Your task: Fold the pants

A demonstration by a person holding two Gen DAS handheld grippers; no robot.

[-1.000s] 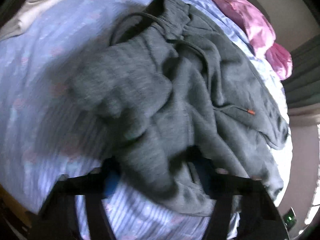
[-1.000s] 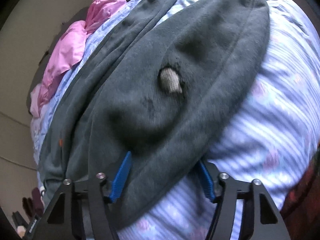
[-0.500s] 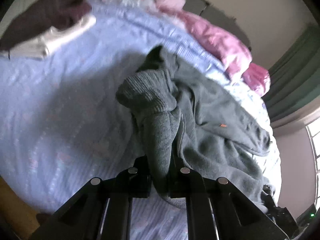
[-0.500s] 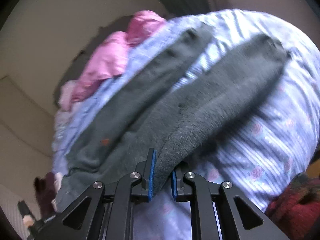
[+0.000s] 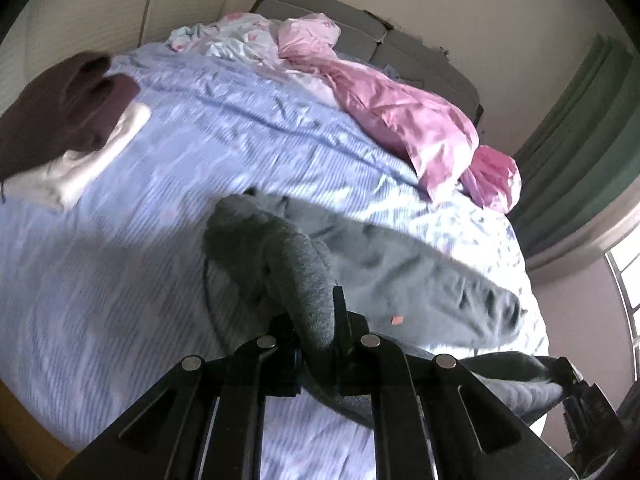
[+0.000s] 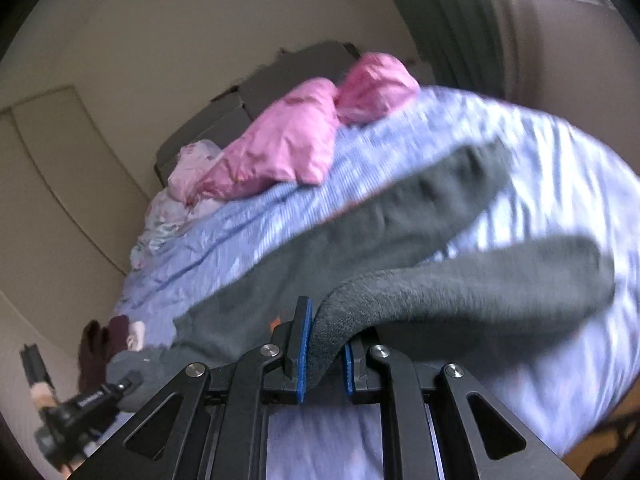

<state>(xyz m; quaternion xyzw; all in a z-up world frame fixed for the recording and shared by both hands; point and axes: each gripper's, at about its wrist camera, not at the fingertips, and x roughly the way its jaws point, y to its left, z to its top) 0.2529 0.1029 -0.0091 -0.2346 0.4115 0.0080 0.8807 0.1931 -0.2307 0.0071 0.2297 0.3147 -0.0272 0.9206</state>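
Grey sweatpants lie stretched across a blue striped bed sheet. My left gripper is shut on a fold of the grey fabric near the waist end and holds it raised above the sheet. My right gripper is shut on a leg of the pants, lifted off the bed, with the cuff end hanging out to the right. The other leg lies behind it. The left gripper also shows low left in the right wrist view, shut on grey cloth.
A pink quilt is bunched at the head of the bed against a grey headboard. Folded dark brown and white clothes sit at the left of the bed. Green curtains and a window are on the right.
Both grippers have closed on the pants and lifted them up and back from the bed. The views have tilted up, so the wall and headboard now show.
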